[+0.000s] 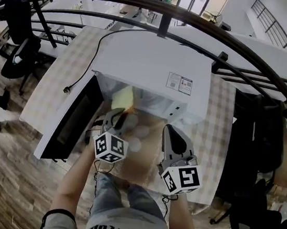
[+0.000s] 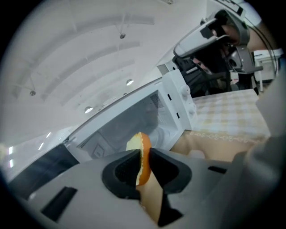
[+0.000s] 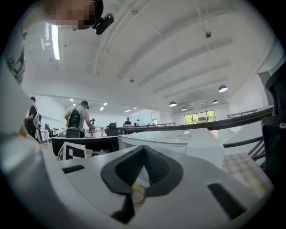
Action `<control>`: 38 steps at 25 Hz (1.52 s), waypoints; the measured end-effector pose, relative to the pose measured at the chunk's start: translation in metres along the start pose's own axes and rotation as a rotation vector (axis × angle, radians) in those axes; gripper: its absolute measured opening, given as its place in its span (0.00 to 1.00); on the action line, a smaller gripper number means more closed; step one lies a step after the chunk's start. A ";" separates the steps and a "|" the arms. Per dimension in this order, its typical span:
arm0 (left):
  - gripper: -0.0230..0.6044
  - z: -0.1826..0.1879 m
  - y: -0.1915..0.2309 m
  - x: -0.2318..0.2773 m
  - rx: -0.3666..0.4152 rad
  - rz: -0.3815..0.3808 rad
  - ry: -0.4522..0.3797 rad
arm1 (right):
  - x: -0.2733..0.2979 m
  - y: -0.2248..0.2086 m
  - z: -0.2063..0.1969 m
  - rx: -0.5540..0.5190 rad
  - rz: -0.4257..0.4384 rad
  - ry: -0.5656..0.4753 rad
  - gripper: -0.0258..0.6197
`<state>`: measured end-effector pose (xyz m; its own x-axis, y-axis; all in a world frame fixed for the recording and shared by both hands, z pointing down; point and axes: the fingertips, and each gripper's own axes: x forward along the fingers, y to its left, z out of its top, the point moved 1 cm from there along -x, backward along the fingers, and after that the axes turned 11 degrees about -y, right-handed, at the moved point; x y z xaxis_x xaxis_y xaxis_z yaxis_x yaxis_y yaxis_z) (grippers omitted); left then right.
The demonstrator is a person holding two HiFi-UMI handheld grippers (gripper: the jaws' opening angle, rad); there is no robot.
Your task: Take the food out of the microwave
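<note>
Left gripper view: L gripper canted, tight on food slice; R gripper level, jaws together, empty

1. My left gripper pinches a thin orange-edged slice of food (pale on one face) between its pads.
2. Behind it stands the microwave, door swung open.
3. A checked surface lies right.

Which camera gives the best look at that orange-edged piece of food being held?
The left gripper view: the food slice sits mid-frame, close up, clamped between the jaws, orange rim plain. The head view shows it only as a small yellowish patch before the open microwave. The right gripper view does not show it.
</note>
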<state>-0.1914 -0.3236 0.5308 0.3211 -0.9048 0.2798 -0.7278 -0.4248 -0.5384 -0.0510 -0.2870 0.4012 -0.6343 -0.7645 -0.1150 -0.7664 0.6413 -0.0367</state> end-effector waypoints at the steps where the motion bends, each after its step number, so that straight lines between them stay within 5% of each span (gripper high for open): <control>1: 0.14 0.002 0.002 -0.004 -0.017 0.011 -0.004 | 0.001 0.000 0.001 0.000 0.006 -0.003 0.05; 16: 0.14 0.054 0.023 -0.073 -0.283 0.186 -0.120 | 0.001 0.013 0.017 -0.006 0.105 -0.029 0.05; 38: 0.14 0.109 0.050 -0.140 -0.474 0.381 -0.296 | -0.013 0.012 0.046 -0.025 0.156 -0.078 0.05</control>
<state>-0.2062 -0.2211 0.3780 0.0924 -0.9877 -0.1262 -0.9885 -0.0758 -0.1305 -0.0471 -0.2666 0.3565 -0.7368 -0.6476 -0.1945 -0.6619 0.7495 0.0120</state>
